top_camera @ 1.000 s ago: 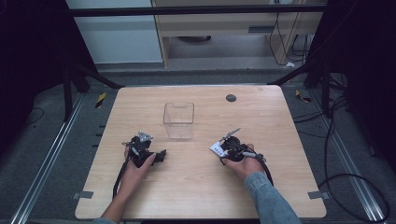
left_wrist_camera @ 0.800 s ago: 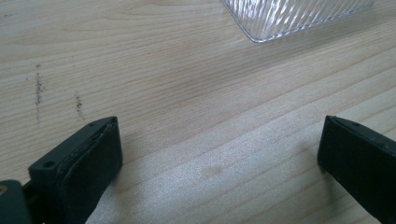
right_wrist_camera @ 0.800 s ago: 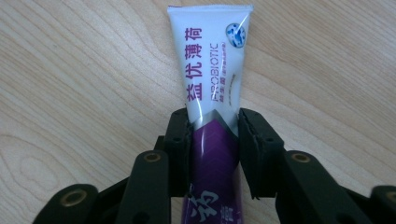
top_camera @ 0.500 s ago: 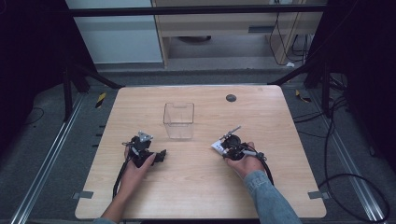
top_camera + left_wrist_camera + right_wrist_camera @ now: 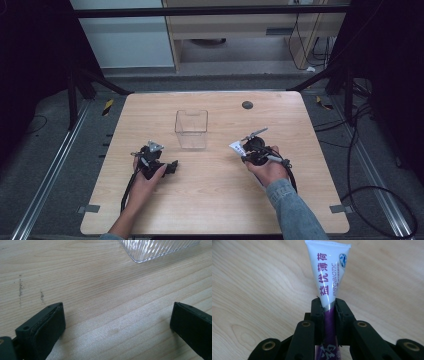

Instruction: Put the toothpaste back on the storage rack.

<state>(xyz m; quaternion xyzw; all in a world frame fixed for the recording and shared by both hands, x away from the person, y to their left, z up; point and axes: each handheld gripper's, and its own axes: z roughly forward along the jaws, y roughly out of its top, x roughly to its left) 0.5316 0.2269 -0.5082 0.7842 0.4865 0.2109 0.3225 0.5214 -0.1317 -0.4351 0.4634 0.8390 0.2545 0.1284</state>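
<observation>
In the high view the left tongs [image 5: 170,166] rest on the wooden desk [image 5: 215,210] below and left of a clear plastic box [image 5: 191,129], while the right tongs [image 5: 241,151] sit to the box's right, gripping a white tube [image 5: 235,147] whose end pokes out toward the box. The left gripper view has its two black jaws spread wide apart over bare desk [image 5: 100,290], nothing between them, with a ribbed corner of the clear plastic box [image 5: 155,248] just ahead. In the right gripper view the jaws, having just been closing, are clamped together on the white tube [image 5: 327,272], which is purple at its lower part and points away, flat crimped end farthest out, above the desk [image 5: 257,285].
</observation>
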